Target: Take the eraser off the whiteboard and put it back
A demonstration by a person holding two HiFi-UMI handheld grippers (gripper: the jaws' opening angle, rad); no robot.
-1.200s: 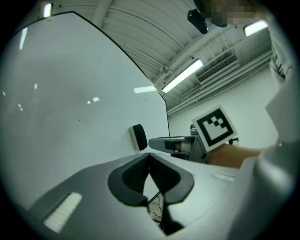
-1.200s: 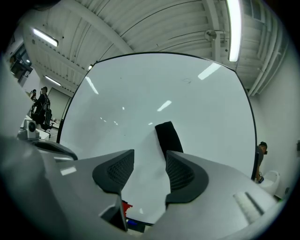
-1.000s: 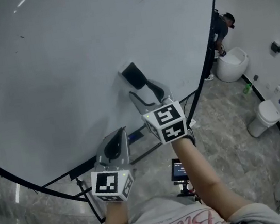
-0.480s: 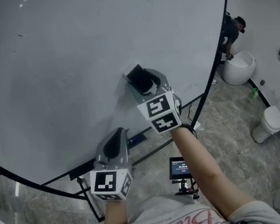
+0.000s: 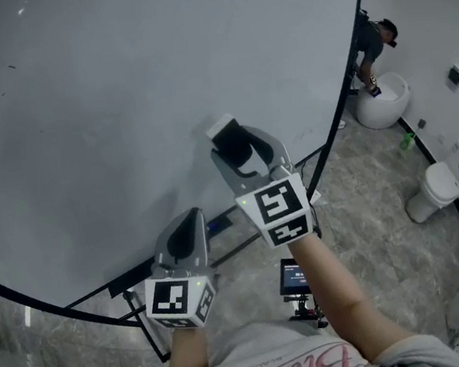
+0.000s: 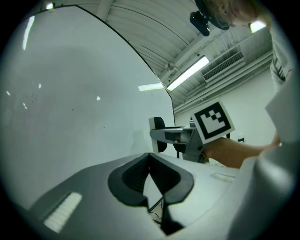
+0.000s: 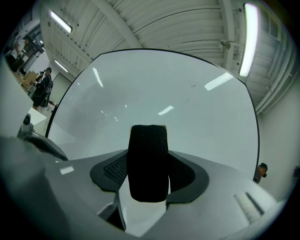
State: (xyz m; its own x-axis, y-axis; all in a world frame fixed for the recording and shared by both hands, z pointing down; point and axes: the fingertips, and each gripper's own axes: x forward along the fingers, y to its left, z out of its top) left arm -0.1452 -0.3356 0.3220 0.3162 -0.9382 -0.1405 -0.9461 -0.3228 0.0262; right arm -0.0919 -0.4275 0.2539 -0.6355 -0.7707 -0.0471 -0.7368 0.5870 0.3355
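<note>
Now | right gripper pinches black felt block eraser | white backing faces large white whiteboard near lower right edge, likely for re-sticking | left gripper pressed together, empty, idle.

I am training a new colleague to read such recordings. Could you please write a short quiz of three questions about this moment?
1. True or false: the left tongs are shut, with nothing between them.
2. What do the right tongs hold? A) a marker pen; B) a black felt eraser; C) a folded cloth.
3. Fill in: the right tongs point toward the large pale ____.

Key: 1 true; 2 B; 3 whiteboard.
</note>
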